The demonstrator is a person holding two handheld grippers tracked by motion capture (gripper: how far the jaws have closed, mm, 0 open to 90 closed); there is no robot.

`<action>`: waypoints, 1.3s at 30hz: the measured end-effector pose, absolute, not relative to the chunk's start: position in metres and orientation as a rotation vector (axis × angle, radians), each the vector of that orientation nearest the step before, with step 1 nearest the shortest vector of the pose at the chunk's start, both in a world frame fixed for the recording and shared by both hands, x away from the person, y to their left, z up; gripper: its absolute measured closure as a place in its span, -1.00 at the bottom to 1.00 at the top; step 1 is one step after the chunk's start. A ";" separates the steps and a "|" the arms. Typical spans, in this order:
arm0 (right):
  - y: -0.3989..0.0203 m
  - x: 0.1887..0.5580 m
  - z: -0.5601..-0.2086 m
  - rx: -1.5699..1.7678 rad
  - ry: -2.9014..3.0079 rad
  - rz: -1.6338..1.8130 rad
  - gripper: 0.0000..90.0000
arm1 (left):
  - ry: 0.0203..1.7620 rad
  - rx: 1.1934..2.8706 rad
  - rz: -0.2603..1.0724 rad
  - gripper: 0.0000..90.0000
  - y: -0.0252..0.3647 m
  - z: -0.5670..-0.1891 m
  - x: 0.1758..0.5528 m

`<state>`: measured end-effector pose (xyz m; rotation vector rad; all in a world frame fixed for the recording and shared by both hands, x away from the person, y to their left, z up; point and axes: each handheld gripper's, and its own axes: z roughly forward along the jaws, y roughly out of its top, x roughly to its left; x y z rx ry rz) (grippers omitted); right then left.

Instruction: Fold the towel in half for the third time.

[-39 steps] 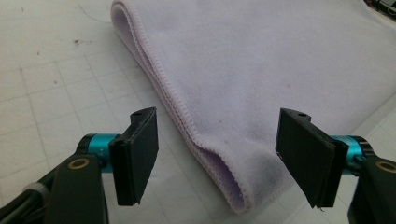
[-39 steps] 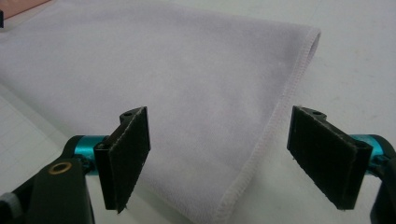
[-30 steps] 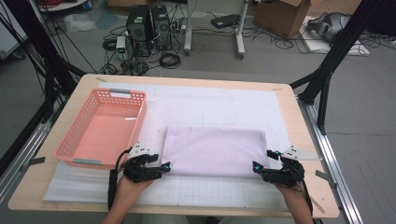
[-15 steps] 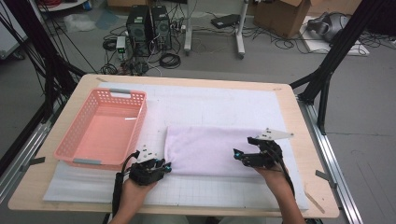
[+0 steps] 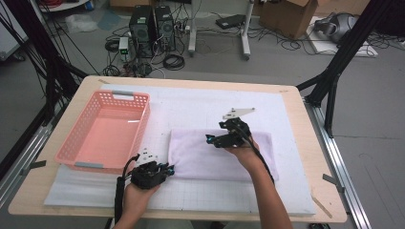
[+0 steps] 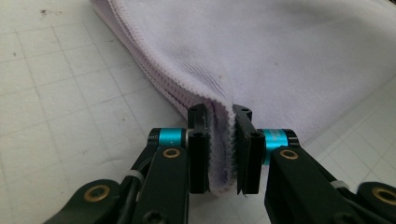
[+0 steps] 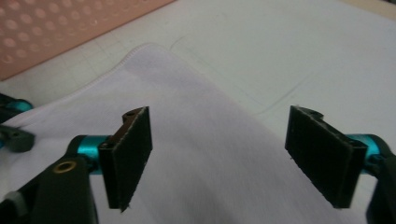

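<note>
We note the left gripper (image 6: 218, 154) has just closed its jaws and now pinches the near left corner of the folded lilac towel (image 5: 200, 155), hand unmoved. The right gripper (image 5: 213, 140) has left the towel's right edge and now hangs over its middle, jaws wide apart and empty, cloth beneath them. The pink basket (image 5: 71, 152) sits left of both.

towel (image 5: 200, 155): pale lilac, plain, ribbed hem
basket (image 5: 102, 133): salmon pink, perforated lattice walls
mat (image 5: 200, 105): white, fine grey grid
table (image 5: 315, 143): light wood edge
left gripper (image 6: 223, 140): black jaws, teal collars
right gripper (image 7: 219, 154): black pads, teal collars
</note>
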<state>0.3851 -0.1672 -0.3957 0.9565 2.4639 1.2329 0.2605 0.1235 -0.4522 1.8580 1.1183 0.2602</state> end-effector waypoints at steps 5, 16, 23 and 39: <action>-0.129 0.408 -0.408 0.904 2.548 1.159 -0.41 | 1.134 1.844 0.231 0.73 0.125 -0.454 0.262; -0.063 0.428 -0.422 0.777 2.689 1.087 0.04 | 1.146 1.834 0.199 0.73 0.129 -0.454 0.261; -0.055 0.433 -0.433 0.779 2.727 1.044 0.19 | 1.139 1.855 0.209 0.73 0.130 -0.454 0.261; -0.056 0.428 -0.414 0.796 2.647 1.260 0.84 | 1.096 1.768 0.277 0.80 0.144 -0.427 0.252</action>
